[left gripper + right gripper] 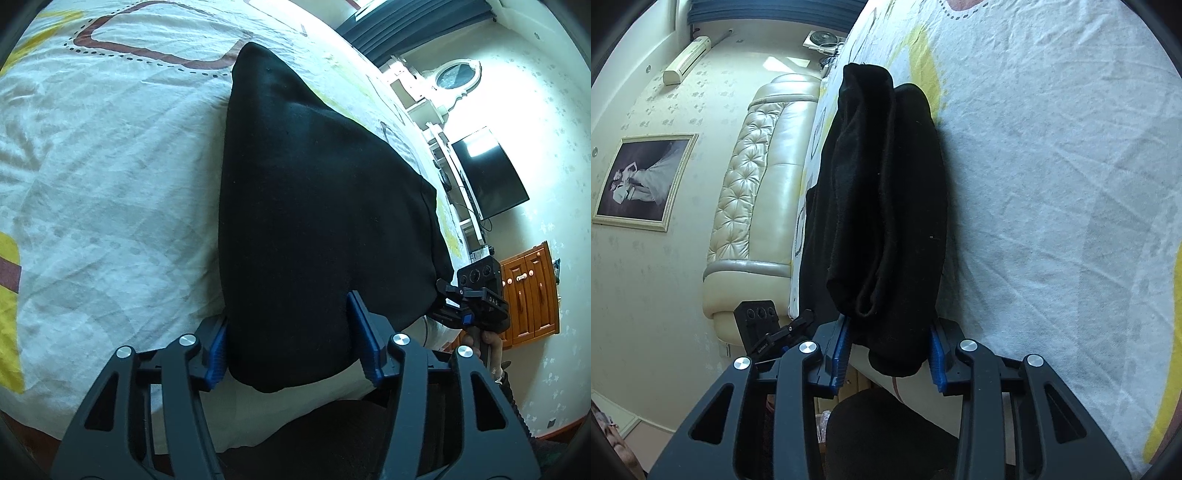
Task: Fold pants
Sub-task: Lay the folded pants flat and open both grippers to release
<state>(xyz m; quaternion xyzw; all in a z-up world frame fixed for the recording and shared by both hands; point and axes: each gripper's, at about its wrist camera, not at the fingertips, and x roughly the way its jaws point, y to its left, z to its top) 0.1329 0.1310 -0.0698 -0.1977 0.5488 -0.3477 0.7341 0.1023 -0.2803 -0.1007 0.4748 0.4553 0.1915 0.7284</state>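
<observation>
Now, what we see:
Pants: we find the black pants (314,206) lying as a folded bundle on the bed sheet (110,192), their near end hanging a little over the bed's near edge.
Left gripper: our left gripper (295,343) has the near corner of the pants between its blue pads (218,354); the left-hand pad touches the cloth, the right-hand pad stands at its edge, and we cannot tell whether they press.
Right gripper: our right gripper (890,354) has both blue pads against the bunched end of the pants (882,206), grasping it.
Fold: from the right wrist view, we see layers stacked with a rolled edge on top.
Bed: white sheet with yellow and brown patterns, wrinkled.
Surroundings: cream padded headboard (757,192), framed picture (642,181), dark television (487,173), wooden cabinet (532,291).
</observation>
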